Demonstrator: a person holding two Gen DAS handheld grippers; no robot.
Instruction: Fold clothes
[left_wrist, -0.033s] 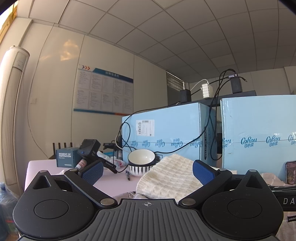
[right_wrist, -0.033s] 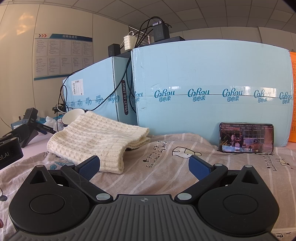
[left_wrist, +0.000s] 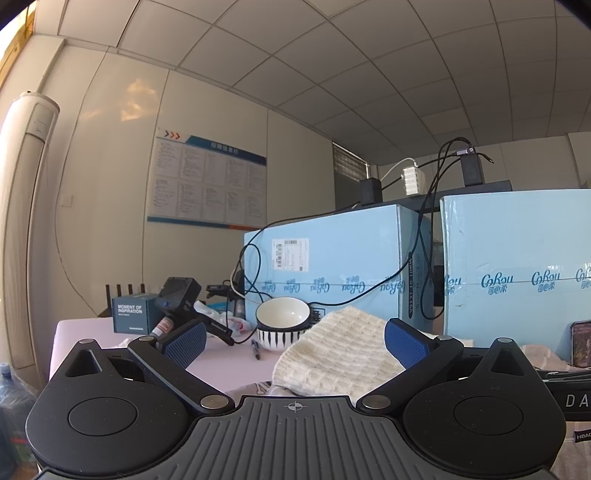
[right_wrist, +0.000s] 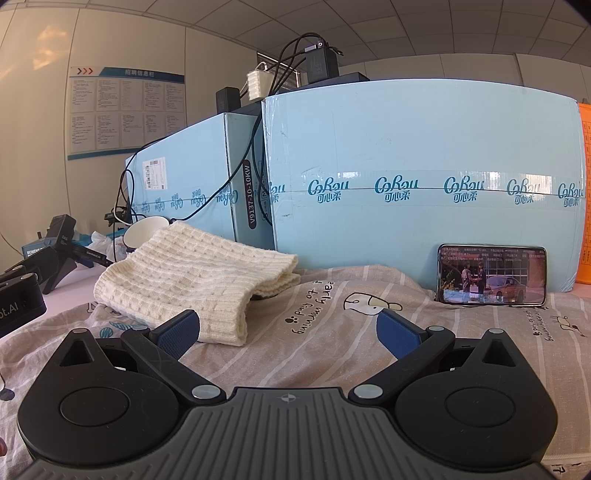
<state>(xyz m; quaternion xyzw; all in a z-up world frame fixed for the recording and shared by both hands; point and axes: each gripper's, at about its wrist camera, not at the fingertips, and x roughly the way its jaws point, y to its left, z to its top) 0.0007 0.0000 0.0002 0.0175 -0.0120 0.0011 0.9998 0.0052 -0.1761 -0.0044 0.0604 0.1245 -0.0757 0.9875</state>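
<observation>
A cream knitted garment (right_wrist: 192, 277) lies folded on a striped cloth (right_wrist: 332, 354) printed with cartoons, which covers the table. My right gripper (right_wrist: 288, 328) hovers low over the cloth, open, its left blue pad just in front of the garment's near edge and nothing between the fingers. In the left wrist view the same garment (left_wrist: 332, 354) sits straight ahead, partly behind the right pad. My left gripper (left_wrist: 295, 336) points level at it, open and empty.
Two tall light-blue boxes (right_wrist: 424, 184) wall off the back, with cables and chargers on top. A phone (right_wrist: 491, 275) leans on the right box. A striped bowl (left_wrist: 282, 321), a pen (left_wrist: 255, 349), a small dark box (left_wrist: 133, 314) and a black handheld device (right_wrist: 55, 254) stand at the left.
</observation>
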